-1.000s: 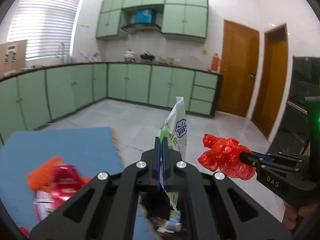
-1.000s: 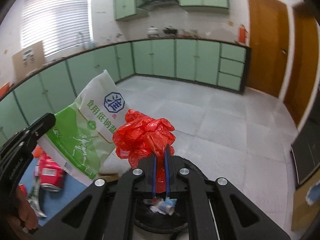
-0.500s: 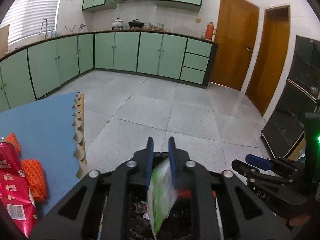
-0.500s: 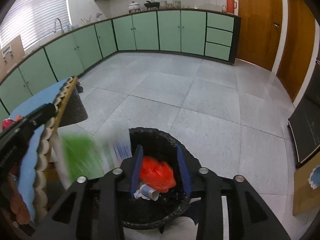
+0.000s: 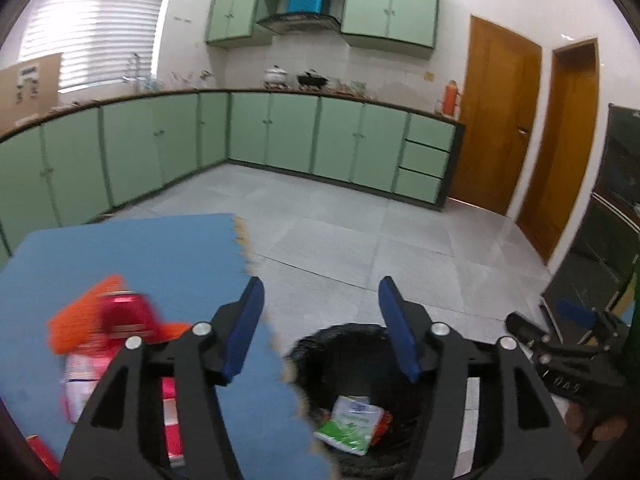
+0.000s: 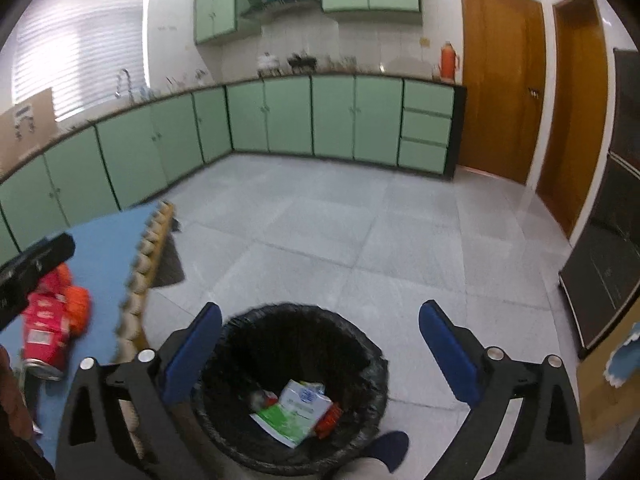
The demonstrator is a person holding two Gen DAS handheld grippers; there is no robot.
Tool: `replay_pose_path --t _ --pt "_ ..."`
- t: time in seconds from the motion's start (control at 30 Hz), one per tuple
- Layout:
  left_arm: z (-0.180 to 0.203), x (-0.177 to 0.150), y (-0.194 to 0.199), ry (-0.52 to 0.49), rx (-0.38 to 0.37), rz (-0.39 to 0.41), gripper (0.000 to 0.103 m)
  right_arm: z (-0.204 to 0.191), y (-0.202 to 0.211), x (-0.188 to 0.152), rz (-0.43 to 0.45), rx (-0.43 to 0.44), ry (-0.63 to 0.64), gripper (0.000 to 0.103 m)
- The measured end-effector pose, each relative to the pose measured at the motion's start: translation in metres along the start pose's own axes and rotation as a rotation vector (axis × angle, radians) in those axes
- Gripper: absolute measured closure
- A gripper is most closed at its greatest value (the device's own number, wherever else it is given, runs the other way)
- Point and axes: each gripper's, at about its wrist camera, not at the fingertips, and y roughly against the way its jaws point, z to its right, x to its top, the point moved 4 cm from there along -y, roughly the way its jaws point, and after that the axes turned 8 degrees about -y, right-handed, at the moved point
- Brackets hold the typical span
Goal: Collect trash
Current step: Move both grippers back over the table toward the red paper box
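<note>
A black-lined trash bin [image 6: 360,348] stands on the floor beside the blue table [image 5: 120,264]. Inside it lie a green and white bag [image 6: 296,410] and a red plastic bag [image 6: 330,420]; the green bag also shows in the left wrist view [image 5: 350,424]. My right gripper [image 6: 320,344] is open and empty above the bin. My left gripper [image 5: 320,328] is open and empty over the table's edge and the bin [image 5: 312,352]. A red can [image 5: 124,316] and orange trash [image 5: 80,312] lie on the table; the can also shows in the right wrist view [image 6: 42,328].
Green cabinets [image 5: 280,140] line the far walls. Two wooden doors [image 5: 496,128] stand at the right. A dark cabinet [image 6: 608,264] is at the far right. Grey floor tiles [image 6: 340,240] stretch beyond the bin. A dark shoe [image 6: 390,446] is beside the bin.
Both grippers opened and dropped their loads. The green and white bag and the red bag now lie in the bin. Both grippers have lifted and their views tilted up.
</note>
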Motion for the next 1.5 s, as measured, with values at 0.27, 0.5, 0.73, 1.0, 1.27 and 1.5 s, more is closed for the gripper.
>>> replay_pose_path --t 0.27,0.5,0.73,1.0,1.27,1.5 --pt "-0.072 -0.023 0.093 -0.002 0.202 0.017 0.035 -0.072 0.048 -0.009 0.057 0.16 0.033 0.006" --pt "-0.126 -0.055 0.148 0.015 0.341 -0.007 0.031 -0.137 0.079 -0.043 0.068 0.293 0.091 0.006" --pt "-0.164 -0.098 0.173 0.054 0.388 -0.081 0.024 -0.178 0.092 -0.069 0.068 0.358 0.153 0.006" --pt "-0.19 -0.138 0.166 0.114 0.371 -0.154 0.018 -0.2 0.099 -0.086 0.061 0.392 0.183 0.006" --pt "-0.207 -0.152 0.162 0.186 0.351 -0.161 0.016 -0.215 0.097 -0.101 0.058 0.39 0.214 0.006" --pt "-0.202 -0.151 0.16 0.181 0.266 -0.154 0.014 -0.224 0.093 -0.104 0.05 0.385 0.238 0.006"
